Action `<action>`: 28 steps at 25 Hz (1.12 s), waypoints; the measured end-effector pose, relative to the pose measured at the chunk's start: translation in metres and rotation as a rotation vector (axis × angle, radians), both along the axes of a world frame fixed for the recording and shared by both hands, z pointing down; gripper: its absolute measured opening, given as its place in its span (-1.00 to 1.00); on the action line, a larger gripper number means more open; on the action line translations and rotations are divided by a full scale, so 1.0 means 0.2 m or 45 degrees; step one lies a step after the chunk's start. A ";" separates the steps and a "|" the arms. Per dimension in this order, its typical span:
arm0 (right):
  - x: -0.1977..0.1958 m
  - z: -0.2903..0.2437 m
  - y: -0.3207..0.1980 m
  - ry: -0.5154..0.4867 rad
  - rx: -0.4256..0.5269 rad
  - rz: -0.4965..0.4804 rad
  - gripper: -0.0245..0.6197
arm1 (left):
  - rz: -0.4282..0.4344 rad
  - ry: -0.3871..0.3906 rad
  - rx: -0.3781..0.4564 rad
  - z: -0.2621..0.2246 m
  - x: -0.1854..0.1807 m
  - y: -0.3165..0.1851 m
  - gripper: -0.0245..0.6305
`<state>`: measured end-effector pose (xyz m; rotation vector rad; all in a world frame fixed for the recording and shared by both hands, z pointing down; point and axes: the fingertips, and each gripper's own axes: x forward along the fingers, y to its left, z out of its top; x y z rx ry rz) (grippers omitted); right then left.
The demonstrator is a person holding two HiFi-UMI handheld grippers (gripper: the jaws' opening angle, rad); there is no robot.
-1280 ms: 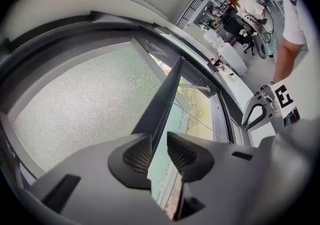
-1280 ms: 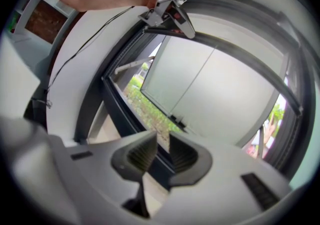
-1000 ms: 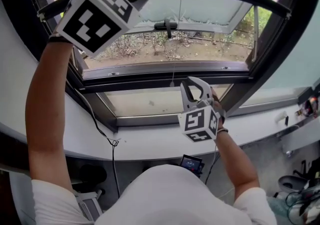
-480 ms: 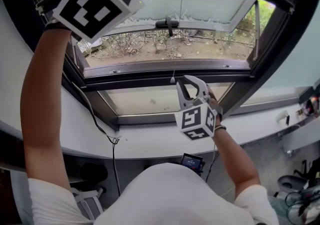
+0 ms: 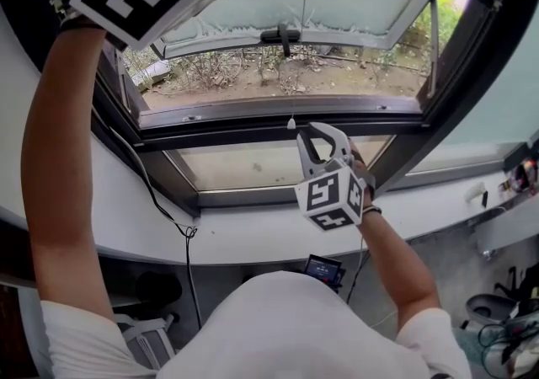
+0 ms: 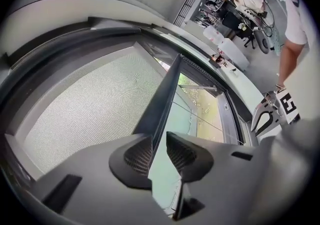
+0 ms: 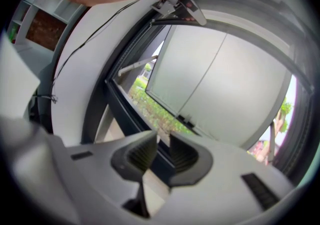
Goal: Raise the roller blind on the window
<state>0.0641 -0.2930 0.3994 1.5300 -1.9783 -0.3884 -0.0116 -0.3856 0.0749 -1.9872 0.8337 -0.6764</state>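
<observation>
With the left gripper (image 6: 159,137) clamped on the bottom rail (image 6: 167,94) at its left end and the right gripper (image 7: 163,139) slightly open and empty, the roller blind (image 6: 85,104), lifted one-sided, could skew and jam.

White windowsill (image 5: 253,238), grey floor (image 5: 455,268)

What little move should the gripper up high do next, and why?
Probably raise the left gripper a little higher. Its jaws look clamped on the blind's bottom bar, and the mesh blind beyond that bar covers a big stretch, so it isn't rolled up yet.
</observation>
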 end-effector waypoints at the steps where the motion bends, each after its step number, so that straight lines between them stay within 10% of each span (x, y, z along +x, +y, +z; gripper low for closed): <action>1: 0.00 0.01 0.00 -0.002 -0.006 -0.003 -0.69 | 0.000 -0.001 0.002 0.00 0.00 0.01 -0.63; 28: -0.05 0.22 -0.34 -0.088 -0.230 0.033 -0.65 | -0.019 -0.002 0.076 -0.11 0.05 0.12 -0.63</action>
